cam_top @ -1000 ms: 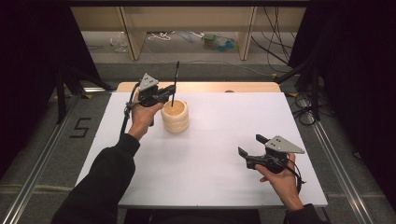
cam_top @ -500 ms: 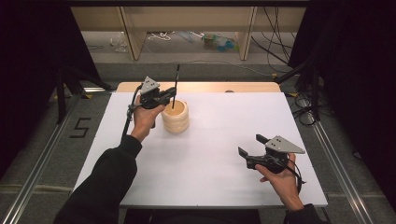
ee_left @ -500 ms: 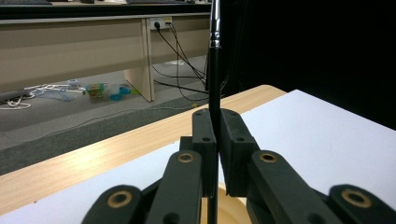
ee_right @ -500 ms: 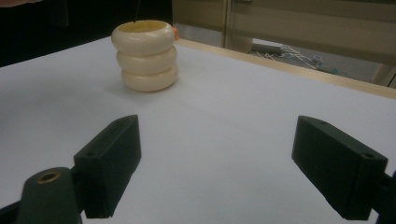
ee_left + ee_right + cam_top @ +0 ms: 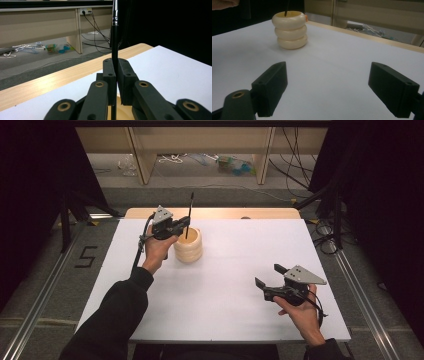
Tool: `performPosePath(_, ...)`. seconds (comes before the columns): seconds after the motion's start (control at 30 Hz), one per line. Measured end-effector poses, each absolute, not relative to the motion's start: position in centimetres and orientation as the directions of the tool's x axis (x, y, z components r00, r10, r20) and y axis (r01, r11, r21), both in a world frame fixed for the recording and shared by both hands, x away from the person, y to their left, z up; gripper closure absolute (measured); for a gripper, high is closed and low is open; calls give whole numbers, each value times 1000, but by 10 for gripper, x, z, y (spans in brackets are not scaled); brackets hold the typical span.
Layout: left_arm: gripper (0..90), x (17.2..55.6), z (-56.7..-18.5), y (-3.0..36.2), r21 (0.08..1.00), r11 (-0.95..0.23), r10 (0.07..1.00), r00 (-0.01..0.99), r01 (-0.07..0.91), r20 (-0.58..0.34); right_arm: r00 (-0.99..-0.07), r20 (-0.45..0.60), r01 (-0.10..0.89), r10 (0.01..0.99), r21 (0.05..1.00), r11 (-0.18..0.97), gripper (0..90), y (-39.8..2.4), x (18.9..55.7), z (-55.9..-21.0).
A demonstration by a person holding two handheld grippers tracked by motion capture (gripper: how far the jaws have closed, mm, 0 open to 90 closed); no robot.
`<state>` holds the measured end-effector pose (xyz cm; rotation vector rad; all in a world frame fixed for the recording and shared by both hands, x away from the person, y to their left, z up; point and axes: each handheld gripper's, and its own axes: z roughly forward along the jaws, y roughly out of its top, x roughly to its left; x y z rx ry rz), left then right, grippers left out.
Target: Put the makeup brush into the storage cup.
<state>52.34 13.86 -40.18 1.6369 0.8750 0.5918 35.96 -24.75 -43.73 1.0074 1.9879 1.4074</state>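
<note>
A cream ribbed holder (image 5: 188, 246) (image 5: 290, 30) stands on the white table top, left of the middle. My left gripper (image 5: 184, 225) (image 5: 116, 72) is just above its rim, shut on a thin black brush (image 5: 189, 215) (image 5: 114, 40) that stands upright. The brush's lower end reaches down into the holder's mouth; its tip is hidden inside. My right gripper (image 5: 270, 277) (image 5: 329, 86) rests low at the front right of the table, open, with nothing between its jaws, and points toward the holder.
The white sheet (image 5: 235, 270) covers a wooden table whose bare edge (image 5: 220, 213) shows at the back. Behind it are wooden bench legs (image 5: 140, 155), loose cables (image 5: 295, 165) and small clutter on the floor. Dark curtains flank both sides.
</note>
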Motion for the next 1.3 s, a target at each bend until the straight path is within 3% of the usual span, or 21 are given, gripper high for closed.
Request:
performPosePath(0.67,853,523,-413,139,965,-92,804,590,244,-73,-604,21,284,796,940,191,169,-247,360,-437)
performPosePath(1.3,850,524,-428,138,938,-147,805,589,313,-70,-604,21,283,797,940,191,170,-247,360,-437)
